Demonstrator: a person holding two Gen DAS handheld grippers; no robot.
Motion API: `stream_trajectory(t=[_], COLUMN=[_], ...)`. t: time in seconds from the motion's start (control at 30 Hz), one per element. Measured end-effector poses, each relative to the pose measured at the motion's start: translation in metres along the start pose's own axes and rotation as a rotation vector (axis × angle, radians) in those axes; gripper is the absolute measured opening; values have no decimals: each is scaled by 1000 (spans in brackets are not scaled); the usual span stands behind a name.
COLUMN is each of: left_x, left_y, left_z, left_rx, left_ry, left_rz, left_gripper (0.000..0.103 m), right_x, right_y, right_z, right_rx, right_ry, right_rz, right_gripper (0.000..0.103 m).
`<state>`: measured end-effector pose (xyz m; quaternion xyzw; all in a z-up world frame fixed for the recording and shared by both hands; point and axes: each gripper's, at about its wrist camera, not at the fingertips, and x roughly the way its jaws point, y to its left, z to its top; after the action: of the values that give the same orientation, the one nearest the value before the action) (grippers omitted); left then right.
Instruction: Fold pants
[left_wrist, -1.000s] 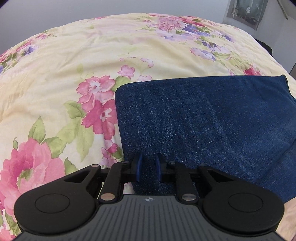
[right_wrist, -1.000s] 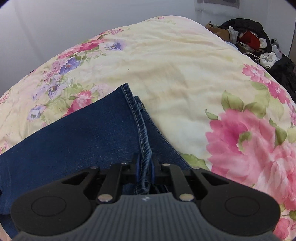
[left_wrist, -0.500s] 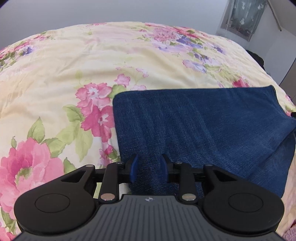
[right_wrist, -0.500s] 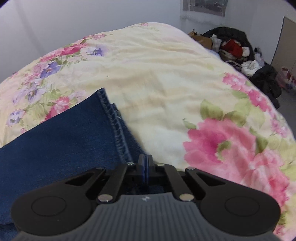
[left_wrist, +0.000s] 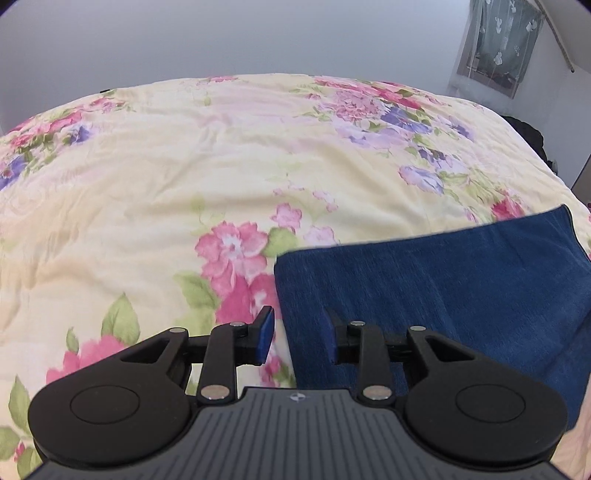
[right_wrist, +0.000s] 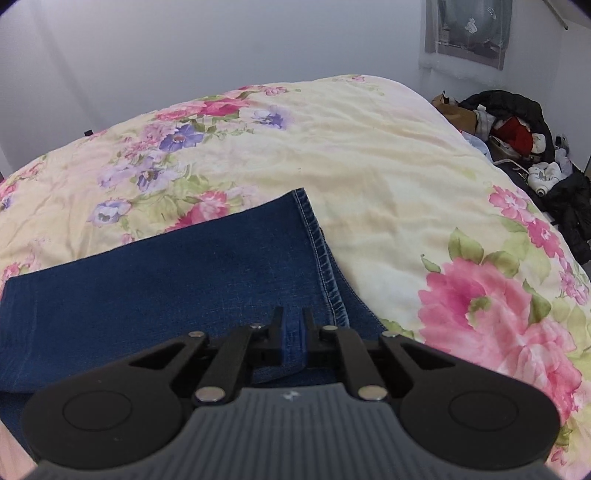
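1. Left wrist view.
   - Pants: dark blue denim, lying flat as a folded rectangle on the right half of the flowered bedspread. The left edge is a straight fold and the far edge runs even.
   - Left gripper: jaws apart, having just been opening. The folded left edge of the pants shows in the gap between them, but neither pad presses on it.
2. Right wrist view.
   - Pants: the same rectangle, seen from its right end. The stitched hem lies on top, and a lower layer peeks out just to the right of it.
   - Right gripper: fingers a narrow slot apart above the near right part of the denim, with no cloth seen pinched.
   - Clothes pile: off the bed at far right, not involved.
3. Progress, as a judgement.
   - Done: the fold is laid down and both tools have let go.
   - Left: possibly evening up the offset hem layers, and one further fold if a smaller bundle is wanted.
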<state>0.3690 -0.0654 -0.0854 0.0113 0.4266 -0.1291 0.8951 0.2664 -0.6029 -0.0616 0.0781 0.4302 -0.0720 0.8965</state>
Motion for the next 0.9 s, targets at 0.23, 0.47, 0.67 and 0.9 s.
stream_trajectory(t=[0.23, 0.47, 0.67, 0.9], left_x=[69, 92, 27, -24], left_y=[7, 6, -13, -38], left_z=[19, 24, 12, -48], left_rx=[-51, -75, 82, 257], left_ry=[37, 60, 6, 124], left_rz=[4, 57, 12, -76], left_gripper=[30, 29, 21, 9], right_x=[32, 46, 46, 45], right_y=[-21, -23, -23, -26], right_z=[-25, -38, -36, -39], right_rx=[-2, 2, 10, 50], right_ry=[35, 22, 26, 13], right_rz=[3, 14, 16, 19], right_gripper=[0, 0, 0, 0])
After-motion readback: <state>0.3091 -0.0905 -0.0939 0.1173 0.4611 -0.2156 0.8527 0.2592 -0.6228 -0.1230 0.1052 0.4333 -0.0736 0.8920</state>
